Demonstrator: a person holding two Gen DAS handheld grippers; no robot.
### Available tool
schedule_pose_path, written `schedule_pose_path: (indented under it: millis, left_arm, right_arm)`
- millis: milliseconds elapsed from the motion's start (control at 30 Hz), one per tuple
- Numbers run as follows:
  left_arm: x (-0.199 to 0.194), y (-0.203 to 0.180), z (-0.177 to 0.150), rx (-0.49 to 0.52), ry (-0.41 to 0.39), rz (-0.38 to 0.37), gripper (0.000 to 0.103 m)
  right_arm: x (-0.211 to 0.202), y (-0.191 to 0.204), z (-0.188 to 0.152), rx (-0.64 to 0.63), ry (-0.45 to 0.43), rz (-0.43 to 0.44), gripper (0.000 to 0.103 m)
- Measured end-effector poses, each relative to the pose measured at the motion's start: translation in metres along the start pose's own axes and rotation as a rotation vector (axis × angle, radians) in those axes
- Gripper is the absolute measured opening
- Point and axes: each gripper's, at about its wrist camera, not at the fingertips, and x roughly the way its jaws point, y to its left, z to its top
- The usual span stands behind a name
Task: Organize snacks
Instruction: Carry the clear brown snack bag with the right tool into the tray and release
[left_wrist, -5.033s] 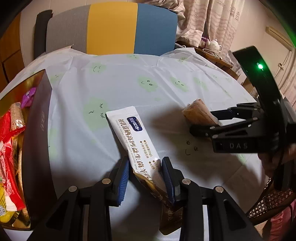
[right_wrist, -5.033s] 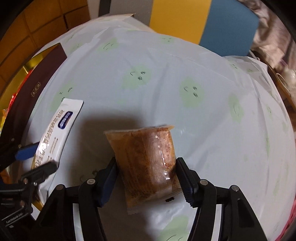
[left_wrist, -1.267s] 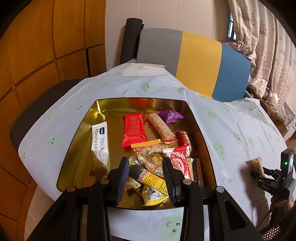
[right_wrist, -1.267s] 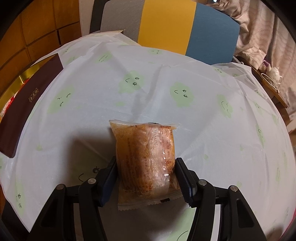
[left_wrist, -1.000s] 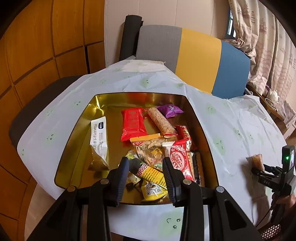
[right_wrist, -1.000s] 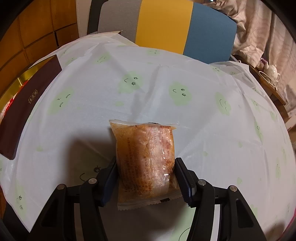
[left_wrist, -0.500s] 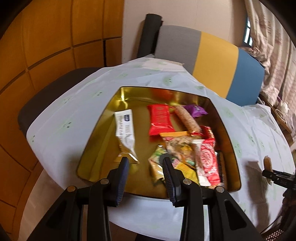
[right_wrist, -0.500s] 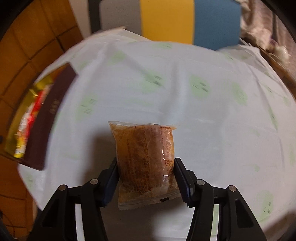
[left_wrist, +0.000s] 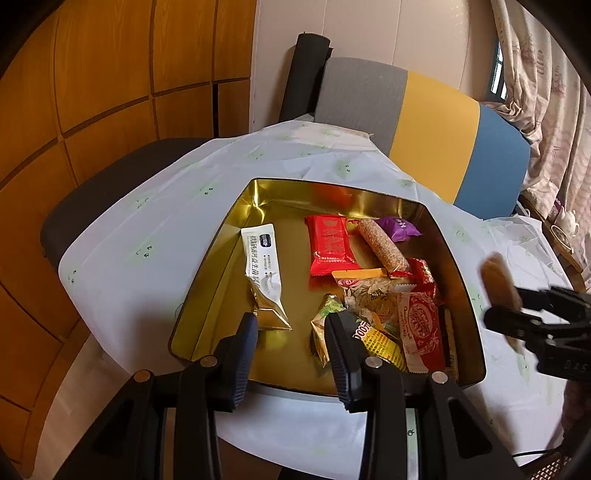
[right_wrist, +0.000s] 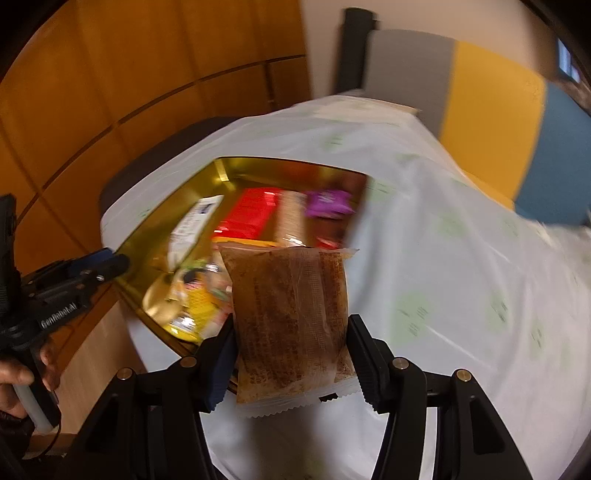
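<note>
R gripper (right_wrist: 291, 363) jaws pinching a clear packet (right_wrist: 291, 321) w/ brown crumbly cake inside, hanging beside gold tin (right_wrist: 159, 236); L gripper (left_wrist: 291, 347) jaws standing spread, empty.

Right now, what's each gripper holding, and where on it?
The right gripper clamps the clear brown snack packet across its lower half, pads on its two side edges. The left gripper holds nothing, jaws apart above the gold tin.
</note>
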Motion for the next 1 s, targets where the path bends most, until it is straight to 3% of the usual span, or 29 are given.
schedule_pose_path:
  millis: [233, 400, 500, 700, 833, 1000]
  left_arm:
    - [0.005, 0.005, -0.002, -0.009, 0.009, 0.002, 0.038]
    - [0.010, 0.007, -0.003, -0.010, 0.025, 0.005, 0.038]
    - [0.014, 0.008, -0.005, -0.010, 0.033, 0.005, 0.038]
    - [0.018, 0.009, -0.006, -0.016, 0.042, 0.004, 0.038]
    - [0.015, 0.007, -0.007, -0.012, 0.041, 0.005, 0.038]
    - [0.012, 0.004, -0.006, -0.004, 0.033, 0.005, 0.038]
  right_arm:
    - [0.045, 0.031, 0.028, -0.088, 0.040, -0.009, 0.058]
    - [0.091, 0.032, 0.032, -0.116, 0.122, -0.075, 0.057]
    - [0.109, 0.028, 0.034, -0.097, 0.137, -0.091, 0.052]
    - [0.103, 0.025, 0.033, -0.077, 0.126, -0.033, 0.053]
    - [0.093, 0.016, 0.030, -0.027, 0.099, -0.001, 0.073]
    - [0.071, 0.010, 0.022, 0.000, 0.061, 0.016, 0.074]
